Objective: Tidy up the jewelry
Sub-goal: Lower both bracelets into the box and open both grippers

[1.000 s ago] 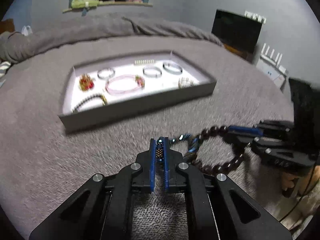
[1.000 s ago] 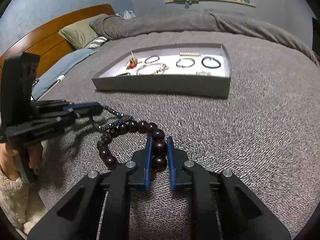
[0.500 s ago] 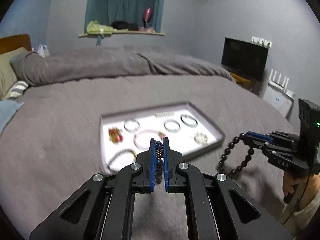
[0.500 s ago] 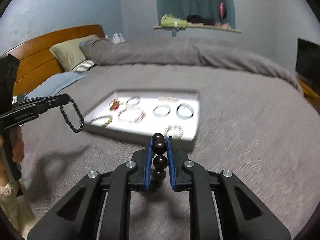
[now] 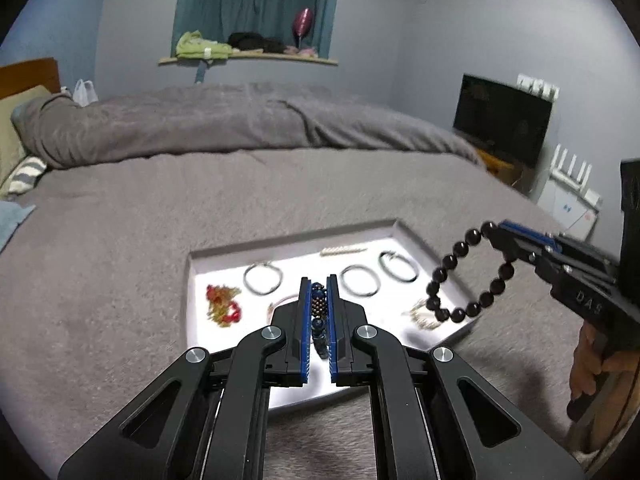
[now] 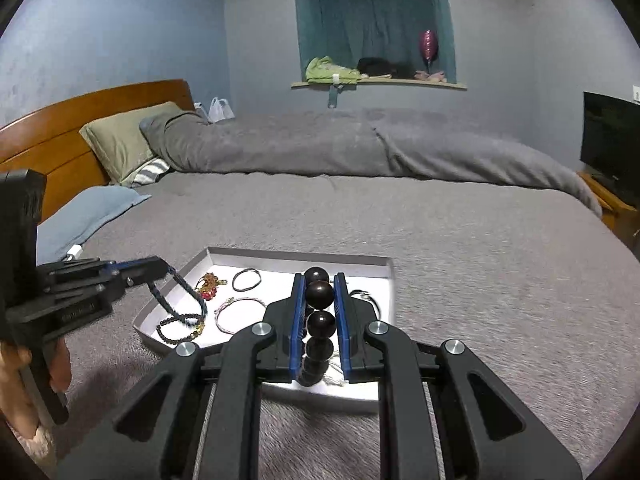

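My left gripper (image 5: 319, 286) is shut on a blue beaded bracelet (image 5: 319, 304), held above the grey jewelry tray (image 5: 296, 242). In the right wrist view the left gripper (image 6: 160, 267) shows with the blue bracelet (image 6: 180, 300) hanging over the tray's left end. My right gripper (image 6: 318, 280) is shut on a dark brown large-bead bracelet (image 6: 319, 296). In the left wrist view the right gripper (image 5: 498, 230) holds that bracelet (image 5: 460, 276) as a hanging loop over the tray's right edge. The tray (image 6: 304, 258) holds several bracelets and a red ornament (image 5: 222, 304).
The tray lies on a grey bedspread (image 5: 120, 240). A rolled grey duvet (image 6: 320, 144) and pillows (image 6: 120, 144) lie at the back. A wooden headboard (image 6: 60, 128) is left, a black screen (image 5: 500, 120) right.
Both grippers have lifted their bracelets off the bedspread, pulled them apart, and carried them forward to above the tray.
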A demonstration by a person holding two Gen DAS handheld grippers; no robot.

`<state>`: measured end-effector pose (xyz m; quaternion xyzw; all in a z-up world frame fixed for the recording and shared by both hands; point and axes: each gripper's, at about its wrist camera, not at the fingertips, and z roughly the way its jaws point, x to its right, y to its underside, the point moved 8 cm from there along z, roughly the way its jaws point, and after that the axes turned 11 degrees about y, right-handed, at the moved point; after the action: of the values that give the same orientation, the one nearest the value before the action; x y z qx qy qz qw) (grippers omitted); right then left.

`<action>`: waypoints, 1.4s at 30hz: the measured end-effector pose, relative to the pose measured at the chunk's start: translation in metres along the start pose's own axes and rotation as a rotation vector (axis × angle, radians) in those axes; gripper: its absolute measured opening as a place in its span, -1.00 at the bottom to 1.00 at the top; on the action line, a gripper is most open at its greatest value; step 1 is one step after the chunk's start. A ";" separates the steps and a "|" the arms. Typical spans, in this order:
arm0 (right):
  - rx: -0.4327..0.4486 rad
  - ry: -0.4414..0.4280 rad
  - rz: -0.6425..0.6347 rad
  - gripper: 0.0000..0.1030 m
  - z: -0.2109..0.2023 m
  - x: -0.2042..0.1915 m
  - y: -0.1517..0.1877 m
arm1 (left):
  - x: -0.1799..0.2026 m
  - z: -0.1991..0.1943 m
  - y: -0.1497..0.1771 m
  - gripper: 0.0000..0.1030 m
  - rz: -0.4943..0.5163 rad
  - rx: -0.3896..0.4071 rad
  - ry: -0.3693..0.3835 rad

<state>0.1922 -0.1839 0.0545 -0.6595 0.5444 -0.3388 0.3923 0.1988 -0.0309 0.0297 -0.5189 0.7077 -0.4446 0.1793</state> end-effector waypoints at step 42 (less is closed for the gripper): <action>-0.250 -0.015 -0.040 -0.72 0.071 -0.014 0.062 | -0.032 0.065 0.059 -0.85 -0.104 -0.210 0.052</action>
<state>0.2239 -0.1658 -0.0339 -0.7164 0.5661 -0.2715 0.3043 0.2243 -0.0276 -0.0601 -0.5592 0.7270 -0.3898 0.0822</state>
